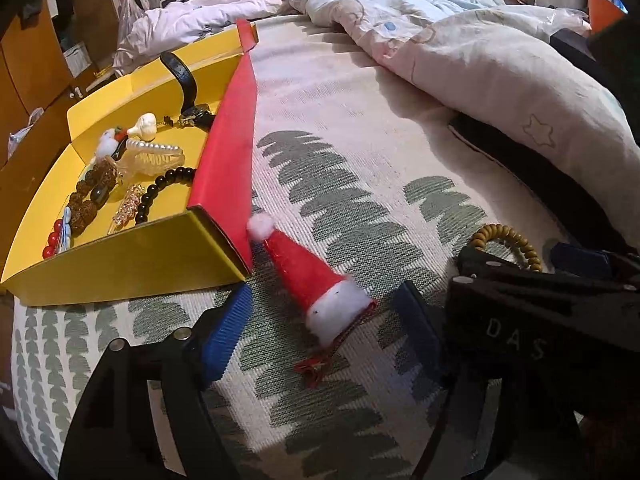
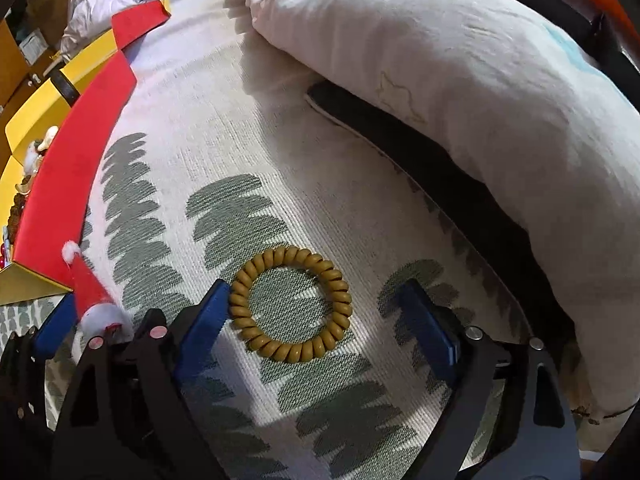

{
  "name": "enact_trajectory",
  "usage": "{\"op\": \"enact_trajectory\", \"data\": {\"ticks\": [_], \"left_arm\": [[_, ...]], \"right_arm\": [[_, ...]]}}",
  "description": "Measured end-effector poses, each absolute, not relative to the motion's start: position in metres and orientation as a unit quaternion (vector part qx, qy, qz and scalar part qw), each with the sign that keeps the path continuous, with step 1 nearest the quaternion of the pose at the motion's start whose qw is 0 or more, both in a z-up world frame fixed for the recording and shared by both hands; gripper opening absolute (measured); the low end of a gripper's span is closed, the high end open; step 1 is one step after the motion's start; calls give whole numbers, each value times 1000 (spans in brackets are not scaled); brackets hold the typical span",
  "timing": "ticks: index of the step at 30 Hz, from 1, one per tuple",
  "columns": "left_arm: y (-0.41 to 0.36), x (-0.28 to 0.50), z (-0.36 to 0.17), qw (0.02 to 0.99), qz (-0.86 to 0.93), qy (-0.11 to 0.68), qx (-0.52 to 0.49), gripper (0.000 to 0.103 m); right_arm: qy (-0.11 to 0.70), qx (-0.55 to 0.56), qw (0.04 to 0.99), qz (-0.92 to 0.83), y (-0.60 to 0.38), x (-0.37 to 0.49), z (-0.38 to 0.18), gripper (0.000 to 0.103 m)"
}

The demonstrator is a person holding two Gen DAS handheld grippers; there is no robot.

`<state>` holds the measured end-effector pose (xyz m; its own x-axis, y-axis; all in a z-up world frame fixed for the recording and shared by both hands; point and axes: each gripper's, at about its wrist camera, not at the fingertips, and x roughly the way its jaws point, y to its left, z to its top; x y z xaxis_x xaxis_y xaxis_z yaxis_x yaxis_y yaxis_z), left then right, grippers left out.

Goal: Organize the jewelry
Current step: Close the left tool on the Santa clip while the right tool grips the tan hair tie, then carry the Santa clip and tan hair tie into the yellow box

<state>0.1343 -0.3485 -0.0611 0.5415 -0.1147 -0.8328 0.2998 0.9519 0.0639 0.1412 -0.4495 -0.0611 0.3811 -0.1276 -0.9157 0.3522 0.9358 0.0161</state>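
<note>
Right gripper point(image 2: 316, 316) gapes around a mustard coil bracelet point(image 2: 291, 305) on bedding.

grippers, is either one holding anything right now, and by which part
Nothing is held. The left tool stands open around the santa hat clip, the right tool open around the coil hair tie; both items lie on the bed, pads not pressing.

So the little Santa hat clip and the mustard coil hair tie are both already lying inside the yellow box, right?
Not quite. Both the Santa hat clip and the coil hair tie lie on the patterned bedspread, outside the yellow box, as the left wrist view shows.
</note>
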Motion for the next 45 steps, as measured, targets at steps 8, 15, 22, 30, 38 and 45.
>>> {"op": "enact_trajectory", "data": {"ticks": [8, 15, 22, 30, 38, 45], "left_arm": [[-347, 134, -62, 875, -102, 463, 99, 64], [-337, 132, -59, 872, -116, 468, 81, 31], [-320, 132, -54, 862, -140, 485, 43, 29], [-306, 122, -42, 854, -170, 491, 14, 29], [-288, 106, -11, 859, -196, 472, -2, 29], [-257, 105, 25, 865, -214, 454, -20, 29]], "right_arm": [[531, 124, 827, -140, -449, 141, -64, 77], [525, 163, 827, -113, -451, 139, -62, 49], [517, 193, 828, -99, -456, 133, -56, 36], [492, 208, 841, -83, -451, 125, -36, 33], [436, 221, 870, -63, -447, 105, 1, 33], [397, 209, 893, -21, -416, 111, 35, 33]]}}
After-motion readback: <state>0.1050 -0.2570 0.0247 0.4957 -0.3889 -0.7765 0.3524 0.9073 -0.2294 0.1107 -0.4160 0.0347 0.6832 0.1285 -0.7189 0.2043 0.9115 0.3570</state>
